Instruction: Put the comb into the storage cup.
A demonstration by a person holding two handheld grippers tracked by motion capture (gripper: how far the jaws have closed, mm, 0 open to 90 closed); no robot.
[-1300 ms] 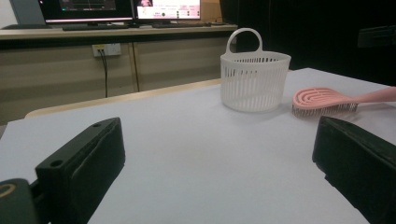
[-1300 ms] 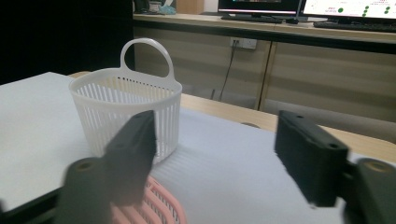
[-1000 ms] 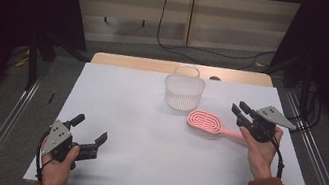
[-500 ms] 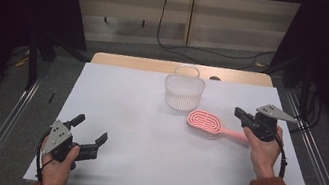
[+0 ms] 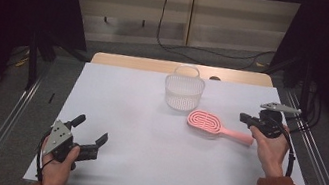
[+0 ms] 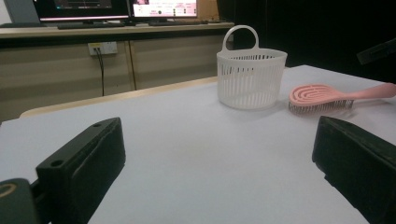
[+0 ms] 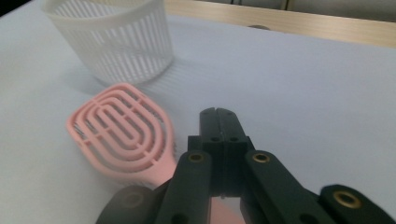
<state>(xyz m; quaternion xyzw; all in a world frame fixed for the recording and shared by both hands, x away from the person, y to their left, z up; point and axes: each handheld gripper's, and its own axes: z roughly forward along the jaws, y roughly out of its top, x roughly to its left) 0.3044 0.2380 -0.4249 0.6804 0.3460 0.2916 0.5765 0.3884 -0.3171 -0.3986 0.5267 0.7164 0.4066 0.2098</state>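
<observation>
A: Where did the pink brush (image 5: pixel 217 126) lie at that moment?

B: Flat on the white desk (image 5: pixel 145 135), bristles down, its head just beside the white basket (image 5: pixel 183 91) and its handle pointing toward the person's right side. Brush and basket stood apart, not touching.

A: And the right gripper (image 5: pixel 248 119)?

B: It hovered over the handle end. In the right gripper view its jaws were pressed together with nothing between them, and the handle ran underneath them. So it held nothing.

A: The left gripper (image 5: pixel 89 136)?

B: It sat near the desk's front edge, well away from the brush, jaws spread wide and empty.

A: How would the pickup be done well, then?

B: As a judgement: the right gripper would first need to part its jaws, then come down so one jaw passed each side of the handle, close to the head where the weight sits. Closing squarely across the narrow handle should keep the brush from swinging. The basket looked light, so the brush should go in gently.
</observation>
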